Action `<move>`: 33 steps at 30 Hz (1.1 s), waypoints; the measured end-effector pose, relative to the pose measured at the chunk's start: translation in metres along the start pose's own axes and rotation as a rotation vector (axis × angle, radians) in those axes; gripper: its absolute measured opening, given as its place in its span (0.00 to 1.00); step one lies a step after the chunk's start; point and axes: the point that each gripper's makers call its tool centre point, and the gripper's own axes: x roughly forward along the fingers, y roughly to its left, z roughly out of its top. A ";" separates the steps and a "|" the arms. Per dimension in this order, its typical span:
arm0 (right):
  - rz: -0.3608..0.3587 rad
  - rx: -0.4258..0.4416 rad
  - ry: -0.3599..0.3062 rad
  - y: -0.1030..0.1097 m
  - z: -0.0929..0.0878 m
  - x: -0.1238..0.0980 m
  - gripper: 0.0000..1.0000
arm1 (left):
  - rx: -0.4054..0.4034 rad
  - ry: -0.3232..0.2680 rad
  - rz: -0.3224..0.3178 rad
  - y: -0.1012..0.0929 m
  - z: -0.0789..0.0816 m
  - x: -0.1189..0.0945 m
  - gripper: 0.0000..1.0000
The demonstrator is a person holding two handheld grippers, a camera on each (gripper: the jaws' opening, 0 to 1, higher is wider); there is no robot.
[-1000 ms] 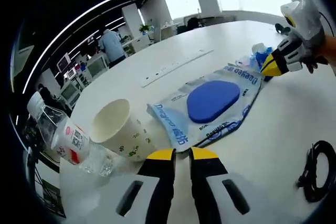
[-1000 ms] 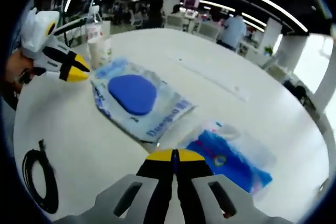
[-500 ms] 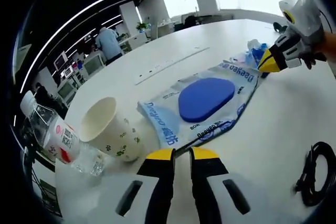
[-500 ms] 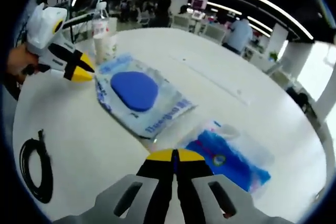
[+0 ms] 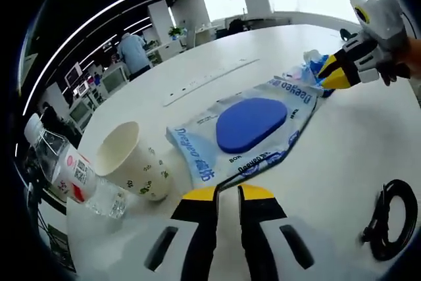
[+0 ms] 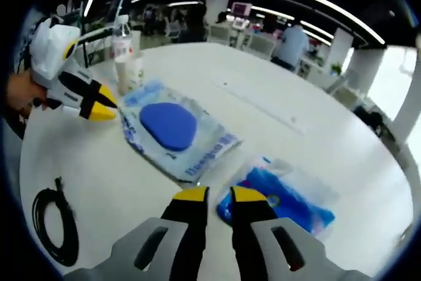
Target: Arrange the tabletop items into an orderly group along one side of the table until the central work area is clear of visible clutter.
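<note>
Right gripper (image 6: 215, 197) now apart-jawed.

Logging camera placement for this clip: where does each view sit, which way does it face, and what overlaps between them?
Left gripper view: rides on the left gripper, facing across the white table over the paper cup and blue-pad package; right gripper enters upper right.
Right gripper view: rides on the right gripper, facing the blue wipes pack; left gripper and a hand at left.
Shared: package, cup, water bottle, black cable.
</note>
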 end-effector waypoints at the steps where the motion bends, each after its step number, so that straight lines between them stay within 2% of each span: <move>1: 0.004 0.006 -0.001 0.002 0.001 -0.002 0.12 | -0.004 -0.001 -0.004 -0.001 0.001 -0.001 0.10; 7: 0.017 0.053 -0.035 0.010 0.014 -0.013 0.22 | -0.010 -0.023 -0.013 -0.001 0.006 -0.015 0.10; 11: 0.014 0.046 -0.047 0.012 0.022 -0.021 0.24 | 0.004 -0.030 -0.024 -0.002 0.008 -0.023 0.15; 16: 0.009 0.056 -0.063 0.015 0.031 -0.031 0.32 | 0.020 -0.033 -0.026 -0.002 0.008 -0.035 0.20; 19: 0.012 0.069 -0.064 0.020 0.033 -0.036 0.39 | 0.017 -0.031 -0.030 -0.002 0.007 -0.042 0.30; 24: -0.003 0.058 -0.085 0.024 0.041 -0.050 0.43 | 0.011 -0.021 -0.041 -0.002 0.002 -0.054 0.47; 25: -0.001 0.066 -0.087 0.025 0.042 -0.052 0.45 | 0.001 -0.017 -0.044 -0.002 0.001 -0.055 0.53; 26: -0.002 0.072 -0.087 0.026 0.042 -0.054 0.48 | -0.007 -0.016 -0.044 -0.002 0.000 -0.057 0.64; 28: -0.006 0.087 -0.093 0.027 0.044 -0.058 0.54 | -0.018 -0.023 -0.040 -0.003 0.000 -0.060 0.80; 29: -0.005 0.087 -0.097 0.028 0.045 -0.060 0.55 | -0.021 -0.029 -0.038 -0.003 0.001 -0.062 0.83; 33: -0.013 0.063 -0.099 0.031 0.049 -0.070 0.58 | -0.028 -0.041 -0.048 -0.006 0.004 -0.069 0.88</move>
